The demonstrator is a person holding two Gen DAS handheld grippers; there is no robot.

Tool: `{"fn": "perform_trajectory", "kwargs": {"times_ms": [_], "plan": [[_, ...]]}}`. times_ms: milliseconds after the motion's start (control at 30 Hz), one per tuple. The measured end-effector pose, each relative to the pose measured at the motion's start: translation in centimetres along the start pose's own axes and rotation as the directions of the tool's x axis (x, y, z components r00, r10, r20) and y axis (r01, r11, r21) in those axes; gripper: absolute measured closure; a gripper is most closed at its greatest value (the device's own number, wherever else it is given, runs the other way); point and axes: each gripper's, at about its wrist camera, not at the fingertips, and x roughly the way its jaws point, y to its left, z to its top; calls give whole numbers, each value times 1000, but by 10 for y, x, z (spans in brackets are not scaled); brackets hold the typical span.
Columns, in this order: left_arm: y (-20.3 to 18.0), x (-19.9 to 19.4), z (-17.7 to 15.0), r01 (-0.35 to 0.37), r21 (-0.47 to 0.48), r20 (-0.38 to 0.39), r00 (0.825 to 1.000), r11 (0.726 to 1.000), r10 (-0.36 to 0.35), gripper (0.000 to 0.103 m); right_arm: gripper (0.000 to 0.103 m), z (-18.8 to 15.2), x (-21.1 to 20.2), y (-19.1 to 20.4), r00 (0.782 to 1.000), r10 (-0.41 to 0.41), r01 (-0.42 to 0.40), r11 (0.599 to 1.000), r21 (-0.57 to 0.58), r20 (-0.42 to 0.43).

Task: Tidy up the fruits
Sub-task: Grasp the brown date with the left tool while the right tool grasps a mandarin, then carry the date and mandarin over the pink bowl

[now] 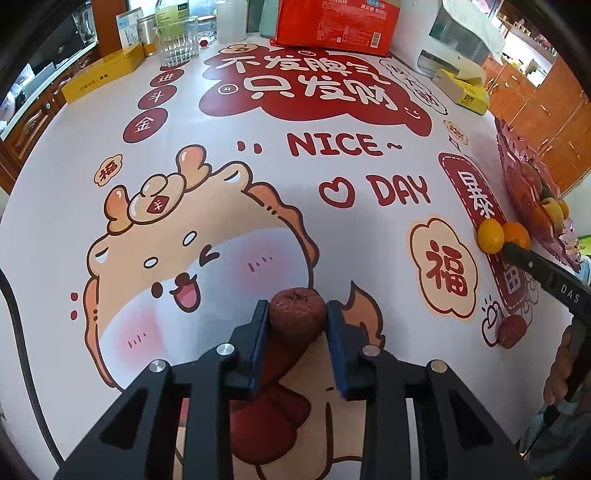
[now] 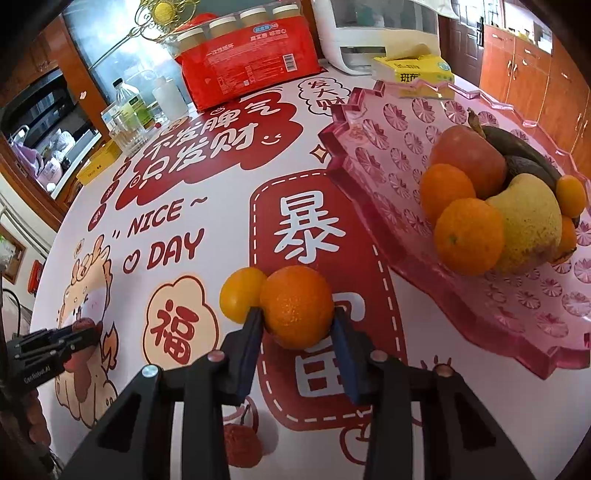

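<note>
My left gripper is shut on a dark red wrinkled fruit, held just above the printed tablecloth. My right gripper is shut on an orange mandarin, next to a yellow-orange citrus on the table. A pink plastic fruit tray stands to the right and holds mandarins, a yellow mango-like fruit, a red apple and dark bananas. A red bumpy fruit lies on the table below the right gripper; it also shows in the left wrist view.
At the table's far end stand a red package, a glass, bottles, a yellow box, a tissue pack and a white appliance. Wooden cabinets line the right side.
</note>
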Motion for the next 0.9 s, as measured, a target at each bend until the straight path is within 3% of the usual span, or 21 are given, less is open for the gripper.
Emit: {"fn": "perform_trajectory", "kwargs": {"times_ms": [433, 700, 900], "plan": [[-22, -32, 3, 40, 17, 41, 998, 999, -40, 76, 66, -26, -21, 6, 997, 66, -66, 998, -9, -27], [-87, -63, 15, 80, 139, 98, 991, 987, -95, 76, 66, -22, -67, 1, 996, 82, -79, 995, -54, 44], [-156, -76, 23, 98, 261, 118, 984, 960, -132, 76, 66, -14, -108, -19, 992, 67, -57, 994, -90, 105]]}}
